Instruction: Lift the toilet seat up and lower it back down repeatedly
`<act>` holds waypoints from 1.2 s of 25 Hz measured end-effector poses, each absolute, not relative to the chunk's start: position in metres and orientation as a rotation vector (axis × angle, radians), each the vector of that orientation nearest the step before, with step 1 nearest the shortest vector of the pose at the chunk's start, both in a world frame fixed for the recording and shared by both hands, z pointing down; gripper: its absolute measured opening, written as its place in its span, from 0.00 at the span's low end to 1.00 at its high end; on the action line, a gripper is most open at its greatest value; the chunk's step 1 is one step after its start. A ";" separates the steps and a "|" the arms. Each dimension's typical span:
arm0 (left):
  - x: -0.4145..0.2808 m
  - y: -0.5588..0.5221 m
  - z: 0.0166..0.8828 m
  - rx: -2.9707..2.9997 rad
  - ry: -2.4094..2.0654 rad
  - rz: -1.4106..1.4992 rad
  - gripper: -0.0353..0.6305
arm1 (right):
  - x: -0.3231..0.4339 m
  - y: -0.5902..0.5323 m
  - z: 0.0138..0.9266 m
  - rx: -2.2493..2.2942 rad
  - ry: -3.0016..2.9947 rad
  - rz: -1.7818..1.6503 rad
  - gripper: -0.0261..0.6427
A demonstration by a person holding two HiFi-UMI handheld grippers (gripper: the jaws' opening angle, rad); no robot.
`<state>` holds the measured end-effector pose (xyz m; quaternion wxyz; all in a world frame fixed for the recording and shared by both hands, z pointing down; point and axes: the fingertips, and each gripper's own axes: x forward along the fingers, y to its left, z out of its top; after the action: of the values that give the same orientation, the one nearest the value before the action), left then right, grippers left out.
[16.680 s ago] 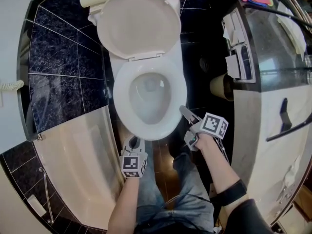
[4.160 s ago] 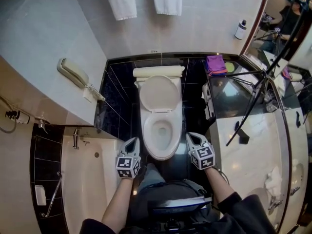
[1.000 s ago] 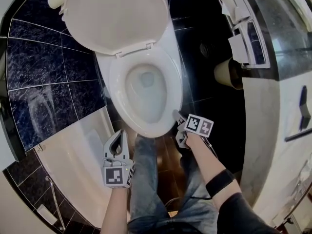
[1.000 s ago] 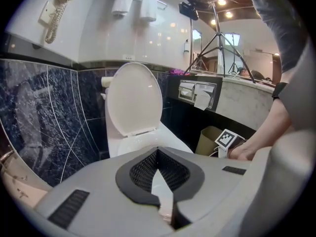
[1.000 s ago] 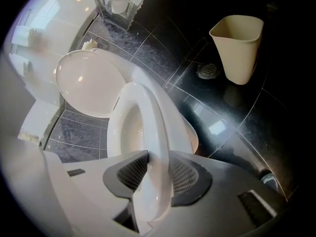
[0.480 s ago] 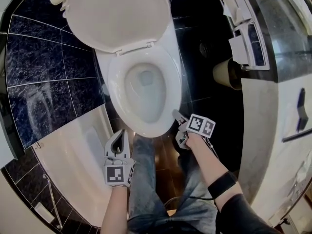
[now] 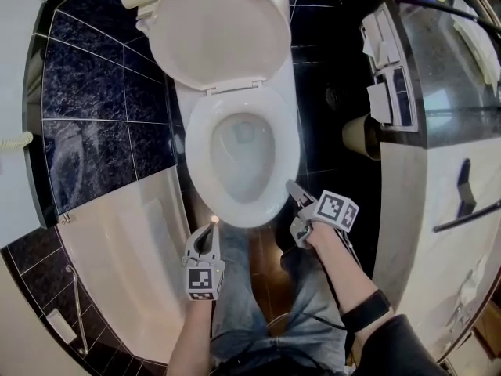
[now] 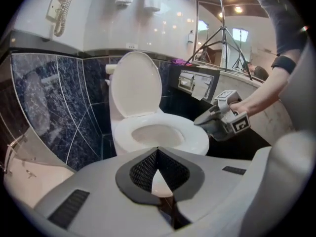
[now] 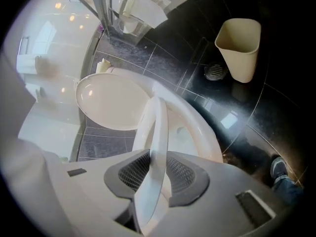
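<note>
Bathroom [image 7: 94,92] | right tool [image 7: 292,187] angled down, closing, gripping toilet seat [image 7: 200,143] | left tool [image 7: 212,224] clenched

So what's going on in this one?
A person holds a gripper in each hand. The right gripper has the front edge of the seat between its fingers, which have just been closing, and the seat seems lifted a little off the bowl. The lid stands upright. The left gripper hangs shut and empty near the bowl's front.
</note>
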<state>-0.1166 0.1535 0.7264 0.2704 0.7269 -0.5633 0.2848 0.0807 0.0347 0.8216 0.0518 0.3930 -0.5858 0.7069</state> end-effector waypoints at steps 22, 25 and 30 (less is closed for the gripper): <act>-0.107 0.056 0.662 1.908 -1.582 0.533 0.05 | 0.060 -0.039 0.697 1.159 -1.928 2.120 0.27; -0.111 0.030 0.638 1.941 -1.581 0.514 0.05 | 0.062 -0.059 0.657 1.182 -2.028 1.948 0.19; -0.128 -0.017 0.606 1.986 -1.609 0.504 0.05 | 0.060 -0.084 0.592 1.209 -2.190 1.675 0.11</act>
<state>-0.1284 -0.0172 0.6055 0.2650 0.7351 -0.5956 0.1864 0.0597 -0.0844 0.5925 0.0653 0.4006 -0.7259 0.5552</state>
